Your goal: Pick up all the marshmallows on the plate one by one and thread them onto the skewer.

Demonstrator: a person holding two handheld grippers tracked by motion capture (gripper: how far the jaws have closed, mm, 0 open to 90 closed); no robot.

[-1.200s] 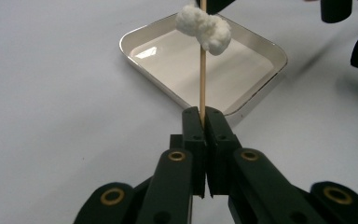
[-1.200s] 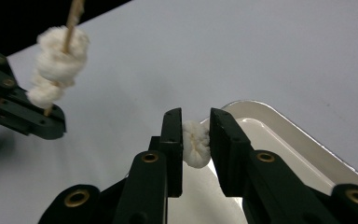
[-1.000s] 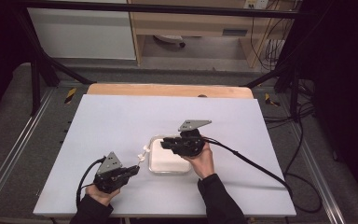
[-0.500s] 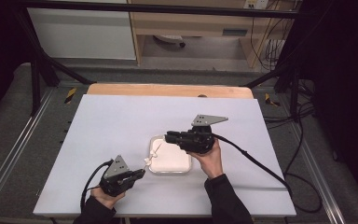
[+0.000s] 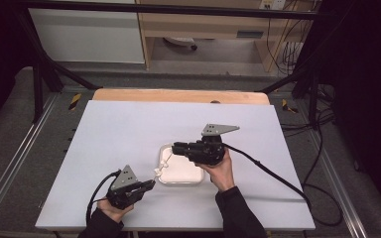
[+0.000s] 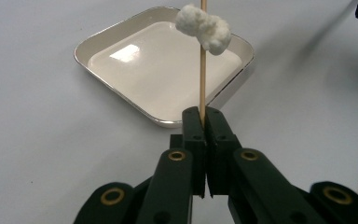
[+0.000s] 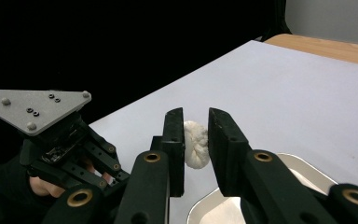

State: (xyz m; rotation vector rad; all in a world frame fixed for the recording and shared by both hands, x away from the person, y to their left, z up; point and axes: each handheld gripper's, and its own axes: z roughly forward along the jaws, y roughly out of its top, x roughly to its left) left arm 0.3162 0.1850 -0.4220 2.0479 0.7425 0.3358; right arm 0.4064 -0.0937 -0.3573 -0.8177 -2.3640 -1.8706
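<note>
The left claw (image 6: 204, 122) was found closed tight on a thin wooden skewer (image 6: 203, 65), gripped at its lower end between the 2 pads. In the left gripper view the skewer rose straight toward 12 o'clock, with a white lumpy piece (image 6: 204, 27) threaded on it near the top. Behind it lay a shallow white tray (image 6: 121, 70) with a silver rim, seated on the white worktop (image 6: 37, 140).

In the high view the left claw (image 5: 149, 184) was seen at 7 o'clock from the tray (image 5: 191, 178), pointing toward its near left corner, where the white piece (image 5: 159, 170) was held. The right claw (image 5: 174, 148) was reaching in from 3 o'clock over the tray's far left edge.

In the right gripper view the right claw (image 7: 196, 128) was narrowly parted, with the white piece (image 7: 196, 144) set between its 2 jaws. Whether the pads pressed on the piece could not be told. The left claw (image 7: 70, 154) was recorded at 8 o'clock in that view.
</note>
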